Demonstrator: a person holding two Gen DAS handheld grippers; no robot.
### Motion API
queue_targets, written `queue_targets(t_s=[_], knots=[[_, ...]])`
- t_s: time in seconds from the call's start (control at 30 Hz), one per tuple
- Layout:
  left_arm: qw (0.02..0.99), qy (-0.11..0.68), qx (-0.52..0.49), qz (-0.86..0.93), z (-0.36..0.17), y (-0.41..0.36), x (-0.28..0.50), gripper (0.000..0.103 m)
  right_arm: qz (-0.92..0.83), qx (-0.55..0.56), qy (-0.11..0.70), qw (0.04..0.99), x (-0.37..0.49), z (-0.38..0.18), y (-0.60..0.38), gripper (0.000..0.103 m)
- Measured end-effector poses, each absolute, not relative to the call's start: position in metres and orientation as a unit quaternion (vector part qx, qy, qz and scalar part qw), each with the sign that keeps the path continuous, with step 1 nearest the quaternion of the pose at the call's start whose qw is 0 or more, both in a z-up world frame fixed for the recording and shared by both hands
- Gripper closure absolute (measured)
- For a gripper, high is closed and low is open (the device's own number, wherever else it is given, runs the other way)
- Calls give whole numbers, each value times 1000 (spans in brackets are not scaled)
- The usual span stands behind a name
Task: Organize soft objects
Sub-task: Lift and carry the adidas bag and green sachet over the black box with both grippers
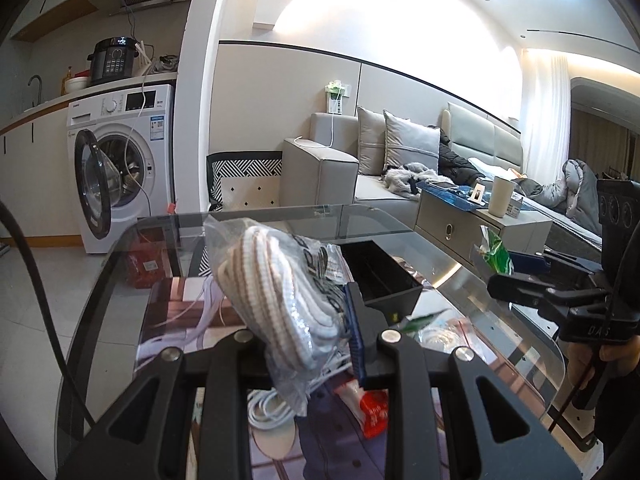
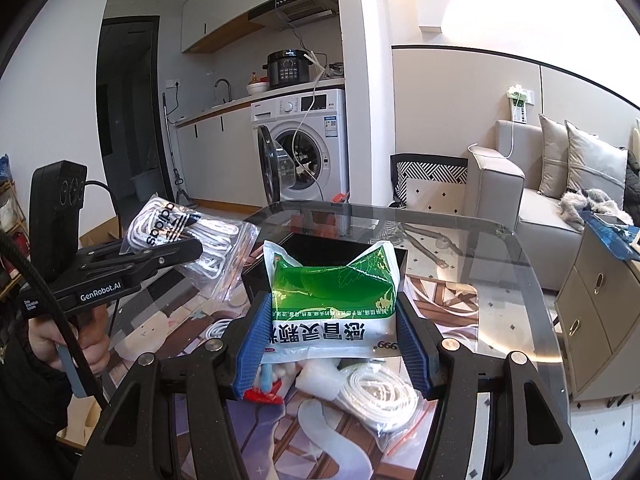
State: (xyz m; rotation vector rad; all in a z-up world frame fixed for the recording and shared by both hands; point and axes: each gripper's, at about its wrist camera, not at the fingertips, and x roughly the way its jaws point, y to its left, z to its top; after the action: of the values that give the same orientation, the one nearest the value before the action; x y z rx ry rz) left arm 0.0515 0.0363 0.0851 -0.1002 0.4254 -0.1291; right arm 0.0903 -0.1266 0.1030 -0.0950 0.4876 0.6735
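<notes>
Right wrist view: the right gripper [image 2: 332,340] is clamped on a green-and-white packet [image 2: 334,304], lifted before the black bin [image 2: 320,250], likely for dropping in. The left gripper [image 1: 308,336] pinches a bag of socks [image 1: 276,300] above the glass table [image 1: 500,300].

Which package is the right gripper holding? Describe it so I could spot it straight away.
Start at the glass table, then the open black box on it. Just in front of the box, the right gripper clamps a soft green-and-white plastic packet between its blue pads. Unlike the clear bags of white cord nearby, it is opaque, with large printed Chinese characters.
</notes>
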Motion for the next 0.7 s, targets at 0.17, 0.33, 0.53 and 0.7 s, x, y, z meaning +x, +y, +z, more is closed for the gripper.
queue_targets(t_s=[0.17,0.33,0.53,0.7], knots=[[974,212,-47,-60,88,37,66,79,328,-44,241,912,104,101,-122,43],[973,216,-44,-61,89,38,81,79,326,-41,245,912,120,99,-120,43],[972,221,-44,-62,88,37,99,79,330,-45,252,909,134,94,-116,43],[972,224,-43,-61,87,35,112,79,335,-48,257,905,148,91,-110,43]])
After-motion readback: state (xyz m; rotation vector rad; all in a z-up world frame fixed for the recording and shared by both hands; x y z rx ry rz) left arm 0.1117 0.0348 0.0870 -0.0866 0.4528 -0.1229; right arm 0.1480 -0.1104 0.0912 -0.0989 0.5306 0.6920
